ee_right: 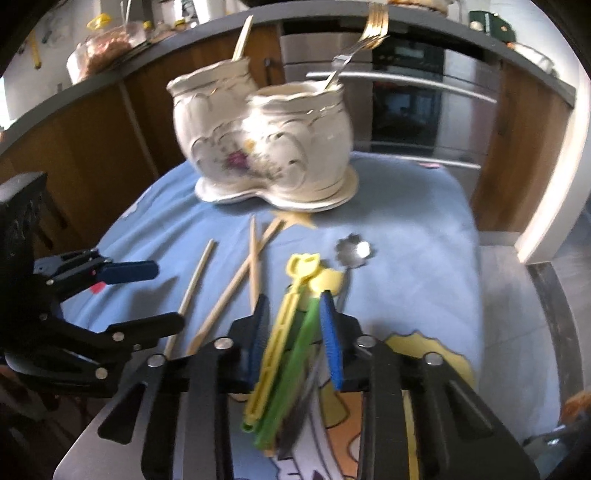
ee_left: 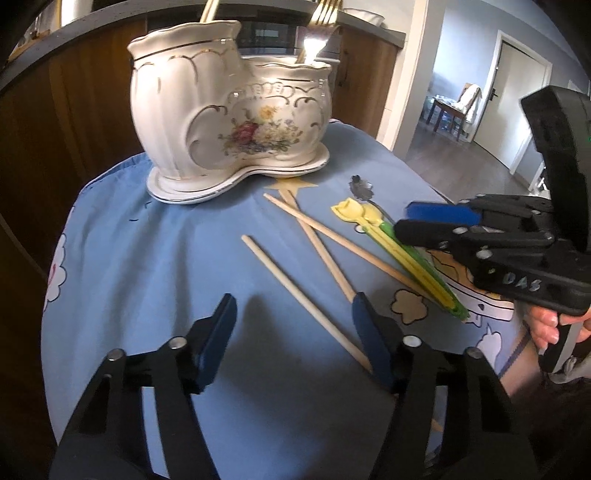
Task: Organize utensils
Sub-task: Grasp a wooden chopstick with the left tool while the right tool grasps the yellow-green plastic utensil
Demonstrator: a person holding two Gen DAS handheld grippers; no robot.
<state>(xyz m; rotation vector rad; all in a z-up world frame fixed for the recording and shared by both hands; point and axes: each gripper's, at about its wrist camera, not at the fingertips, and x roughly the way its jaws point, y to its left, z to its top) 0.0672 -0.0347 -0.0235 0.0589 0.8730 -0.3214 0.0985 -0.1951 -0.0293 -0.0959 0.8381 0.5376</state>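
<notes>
A white porcelain two-cup utensil holder [ee_left: 229, 110] [ee_right: 266, 144] stands at the far side of the blue cloth, with a chopstick in its left cup and forks [ee_left: 321, 29] [ee_right: 365, 37] in its right cup. Three wooden chopsticks [ee_left: 306, 299] [ee_right: 229, 291] lie loose on the cloth. A yellow and a green plastic utensil [ee_left: 402, 251] [ee_right: 284, 347] lie together beside a flower-headed metal spoon [ee_left: 360, 186] [ee_right: 354, 251]. My left gripper [ee_left: 293, 336] is open above the chopsticks. My right gripper [ee_right: 293, 332] is open, its jaws on either side of the plastic utensils.
The blue cartoon-print cloth [ee_left: 147, 266] covers a small table with drop-offs on all sides. Wooden cabinets and an oven [ee_right: 406, 96] stand behind. A doorway and a chair [ee_left: 458, 107] are at the right.
</notes>
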